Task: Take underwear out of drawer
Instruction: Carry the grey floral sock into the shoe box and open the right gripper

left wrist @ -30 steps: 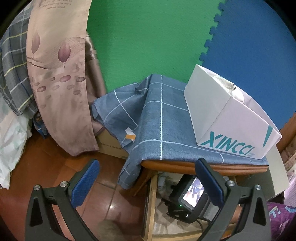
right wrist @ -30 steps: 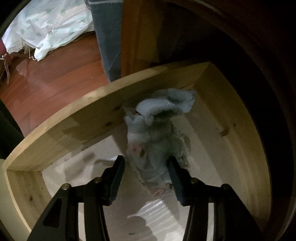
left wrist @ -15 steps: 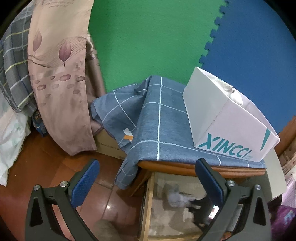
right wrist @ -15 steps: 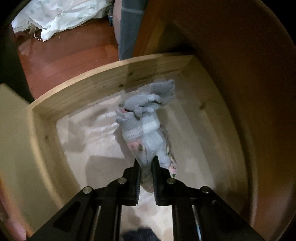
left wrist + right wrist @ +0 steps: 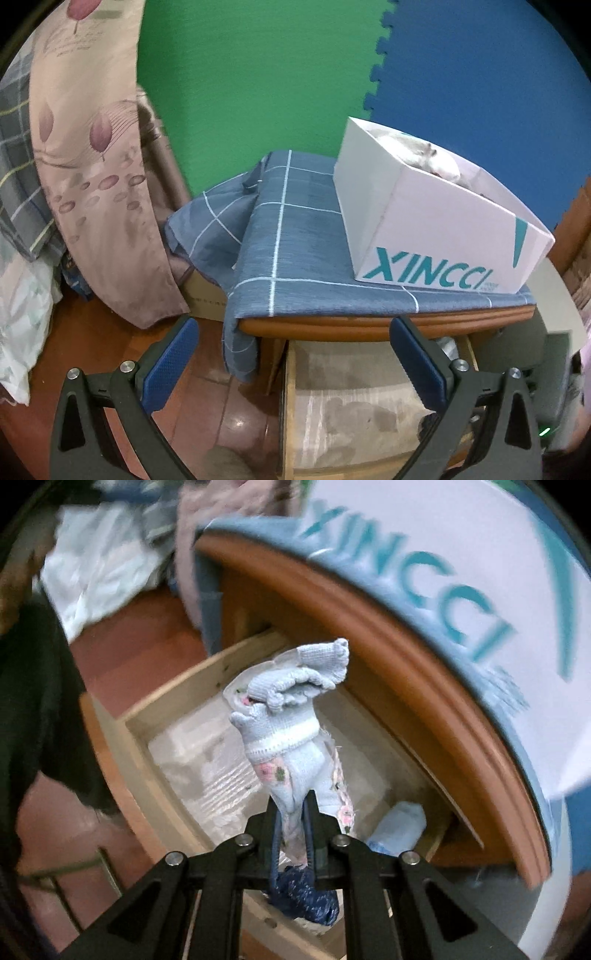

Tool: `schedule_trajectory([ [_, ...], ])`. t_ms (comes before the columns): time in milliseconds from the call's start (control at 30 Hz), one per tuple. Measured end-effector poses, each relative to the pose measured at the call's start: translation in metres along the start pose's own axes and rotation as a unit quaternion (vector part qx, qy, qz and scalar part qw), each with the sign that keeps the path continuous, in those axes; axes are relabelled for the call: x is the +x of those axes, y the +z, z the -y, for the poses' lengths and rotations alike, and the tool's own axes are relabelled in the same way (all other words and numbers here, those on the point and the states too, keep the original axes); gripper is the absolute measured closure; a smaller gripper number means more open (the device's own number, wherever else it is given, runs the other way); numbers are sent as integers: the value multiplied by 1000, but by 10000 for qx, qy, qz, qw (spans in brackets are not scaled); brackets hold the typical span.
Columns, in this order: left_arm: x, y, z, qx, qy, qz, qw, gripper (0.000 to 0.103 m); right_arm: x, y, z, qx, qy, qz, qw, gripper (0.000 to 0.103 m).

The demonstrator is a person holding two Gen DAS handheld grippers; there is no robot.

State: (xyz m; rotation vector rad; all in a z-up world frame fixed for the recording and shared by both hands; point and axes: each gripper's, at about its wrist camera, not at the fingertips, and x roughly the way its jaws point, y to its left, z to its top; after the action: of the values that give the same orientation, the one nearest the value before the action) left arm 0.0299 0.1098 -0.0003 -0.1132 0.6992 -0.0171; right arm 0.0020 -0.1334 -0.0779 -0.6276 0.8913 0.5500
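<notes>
Underwear lifted clear above open drawer.
Right gripper clenched on thin bunched fold only; could slip w/ fast swing or snag on tabletop edge. Left gripper spread wide, nothing held, facing white box.

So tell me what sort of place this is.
Probably a bedroom corner at home: a wooden drawer holding underwear, a floral pillow, and foam mats lining the wall.
</notes>
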Motion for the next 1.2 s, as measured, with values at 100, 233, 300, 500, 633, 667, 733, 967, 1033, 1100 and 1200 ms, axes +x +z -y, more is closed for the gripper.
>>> schedule_trajectory([
  [100, 2, -1, 10, 153, -27, -29, 9999, 0, -14, -11, 24, 565, 58, 227, 9981, 93],
  [233, 6, -3, 19, 343, -54, -106, 9993, 0, -20, -12, 38, 960, 48, 473, 9942, 93],
  [300, 7, -3, 25, 435, -39, -132, 9990, 0, -21, -20, 39, 1094, 50, 519, 9926, 93],
  [500, 14, -4, 34, 497, -58, -274, 9984, 0, -20, -29, 39, 1201, 54, 567, 9911, 93],
  [633, 16, -5, 39, 602, -50, -302, 9977, 0, -19, -34, 40, 1324, 48, 607, 9893, 93],
  [667, 16, -6, 40, 627, -50, -304, 9976, 0, -21, -36, 41, 1380, 49, 630, 9884, 93],
  [733, 17, -7, 44, 687, -47, -327, 9971, 0, -24, -38, 43, 1482, 87, 684, 9866, 93],
  [967, 16, -10, 52, 895, -97, -340, 9954, 0, -57, -50, 45, 2028, 360, 1075, 9726, 92],
  [1033, 15, -10, 54, 937, -123, -335, 9950, 0, -71, -54, 45, 2171, 422, 1222, 9675, 92],
  [1100, 14, -10, 55, 965, -144, -324, 9947, 0, -87, -55, 47, 2279, 457, 1362, 9630, 92],
  [1200, 12, -11, 56, 997, -163, -300, 9944, 0, -115, -51, 56, 2375, 365, 1608, 9573, 92],
])
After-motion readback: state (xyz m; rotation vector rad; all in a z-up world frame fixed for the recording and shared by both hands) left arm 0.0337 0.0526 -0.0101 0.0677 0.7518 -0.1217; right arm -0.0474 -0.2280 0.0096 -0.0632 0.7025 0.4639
